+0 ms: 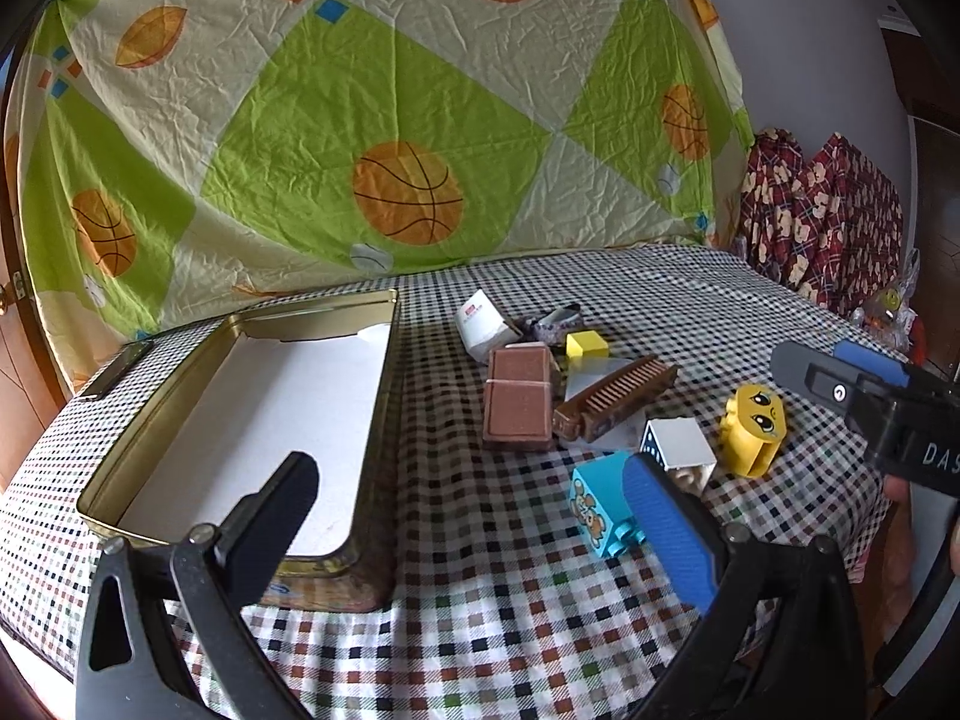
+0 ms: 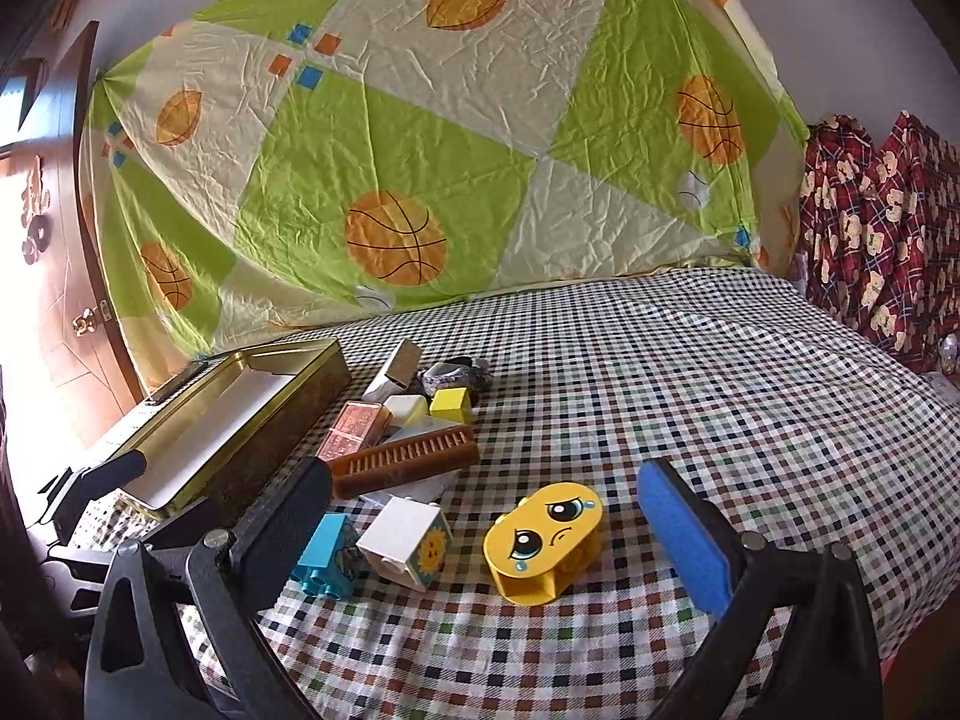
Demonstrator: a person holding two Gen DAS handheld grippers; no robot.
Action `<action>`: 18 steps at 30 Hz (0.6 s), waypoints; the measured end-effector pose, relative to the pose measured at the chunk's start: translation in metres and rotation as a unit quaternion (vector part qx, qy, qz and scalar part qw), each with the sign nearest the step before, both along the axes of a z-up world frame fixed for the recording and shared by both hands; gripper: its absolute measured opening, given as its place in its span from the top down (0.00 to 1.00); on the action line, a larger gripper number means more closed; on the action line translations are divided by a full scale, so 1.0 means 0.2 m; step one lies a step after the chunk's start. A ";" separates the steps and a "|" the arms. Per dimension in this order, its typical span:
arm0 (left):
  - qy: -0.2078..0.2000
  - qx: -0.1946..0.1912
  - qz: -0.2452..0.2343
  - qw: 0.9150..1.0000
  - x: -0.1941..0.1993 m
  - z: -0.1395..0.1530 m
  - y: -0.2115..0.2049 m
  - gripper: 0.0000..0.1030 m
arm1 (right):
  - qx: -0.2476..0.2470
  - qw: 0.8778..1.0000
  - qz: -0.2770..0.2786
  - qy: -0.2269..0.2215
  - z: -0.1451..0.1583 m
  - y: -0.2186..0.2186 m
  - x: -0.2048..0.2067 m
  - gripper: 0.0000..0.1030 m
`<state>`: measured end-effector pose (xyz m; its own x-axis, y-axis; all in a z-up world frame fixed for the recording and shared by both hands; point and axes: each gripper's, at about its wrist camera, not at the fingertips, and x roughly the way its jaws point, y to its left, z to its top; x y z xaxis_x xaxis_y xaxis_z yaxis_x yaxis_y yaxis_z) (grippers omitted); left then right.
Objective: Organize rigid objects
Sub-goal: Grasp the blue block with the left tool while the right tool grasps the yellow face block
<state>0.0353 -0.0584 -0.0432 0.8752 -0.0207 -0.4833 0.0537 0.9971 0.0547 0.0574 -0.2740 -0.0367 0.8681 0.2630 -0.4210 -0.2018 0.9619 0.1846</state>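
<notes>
An open gold tin [image 1: 384, 360] [image 2: 312, 384] with a white bottom stands on the checkered table at the left. A pile lies right of it: a brown chocolate-like block [image 1: 519, 402] [image 2: 354, 429], a brown comb [image 1: 618, 396] [image 2: 408, 462], a small yellow block [image 1: 587, 345] [image 2: 453, 403], a white brick [image 1: 681, 444] [image 2: 405, 540], a blue brick [image 1: 594, 504] [image 2: 330, 549] and a yellow sad-face brick [image 1: 750, 429] [image 2: 543, 540]. My left gripper [image 1: 474, 534] is open and empty, between the tin and the blue brick. My right gripper [image 2: 486, 528] [image 1: 840, 372] is open, its jaws either side of the yellow brick.
A white card box [image 1: 483, 324] [image 2: 396, 369] and a dark crumpled wrapper [image 1: 552, 321] [image 2: 456, 375] lie at the back of the pile. A basketball-print sheet hangs behind the table. Red plaid fabric [image 2: 882, 240] hangs at the right. A wooden door [image 2: 54, 276] stands at the left.
</notes>
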 end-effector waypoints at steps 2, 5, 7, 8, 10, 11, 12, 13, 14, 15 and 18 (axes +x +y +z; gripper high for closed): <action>0.008 0.001 -0.007 1.000 0.02 -0.02 -0.03 0.00 | 0.005 1.000 -0.010 0.008 -0.02 -0.03 0.02 0.01; 0.021 -0.003 -0.020 1.000 0.04 -0.05 -0.07 0.00 | 0.014 1.000 -0.020 0.019 -0.07 -0.08 0.05 0.01; 0.027 -0.007 -0.028 0.999 0.05 -0.07 -0.09 0.00 | 0.015 0.999 -0.024 0.025 -0.09 -0.09 0.07 0.01; 0.030 -0.008 -0.034 0.999 0.06 -0.07 -0.11 0.00 | 0.015 0.999 -0.026 0.027 -0.10 -0.09 0.08 0.01; 0.039 -0.008 -0.040 0.998 0.08 -0.09 -0.14 0.01 | 0.016 0.999 -0.029 0.032 -0.12 -0.11 0.09 0.01; 0.042 -0.009 -0.044 0.998 0.09 -0.09 -0.15 0.01 | 0.016 0.999 -0.030 0.033 -0.13 -0.11 0.10 0.01; 0.045 -0.009 -0.048 0.998 0.10 -0.10 -0.16 0.01 | 0.016 0.999 -0.031 0.034 -0.13 -0.11 0.10 0.01; 0.049 -0.007 -0.050 0.998 0.10 -0.11 -0.17 0.01 | 0.014 0.999 -0.033 0.035 -0.14 -0.11 0.11 0.01; 0.052 -0.007 -0.054 0.997 0.11 -0.12 -0.19 0.03 | 0.013 0.999 -0.034 0.035 -0.14 -0.11 0.11 0.01; 0.055 -0.005 -0.060 0.997 0.11 -0.12 -0.20 0.06 | 0.011 0.999 -0.035 0.035 -0.15 -0.11 0.11 0.01; 0.065 -0.004 -0.064 0.996 0.14 -0.15 -0.21 0.15 | 0.004 0.999 -0.033 0.037 -0.16 -0.10 0.13 0.01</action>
<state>0.0632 -0.1009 -0.0729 0.7947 -0.1329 -0.5923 0.1866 0.9820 0.0300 0.0836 -0.2932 -0.0683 0.8504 0.2105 -0.4821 -0.1239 0.9708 0.2053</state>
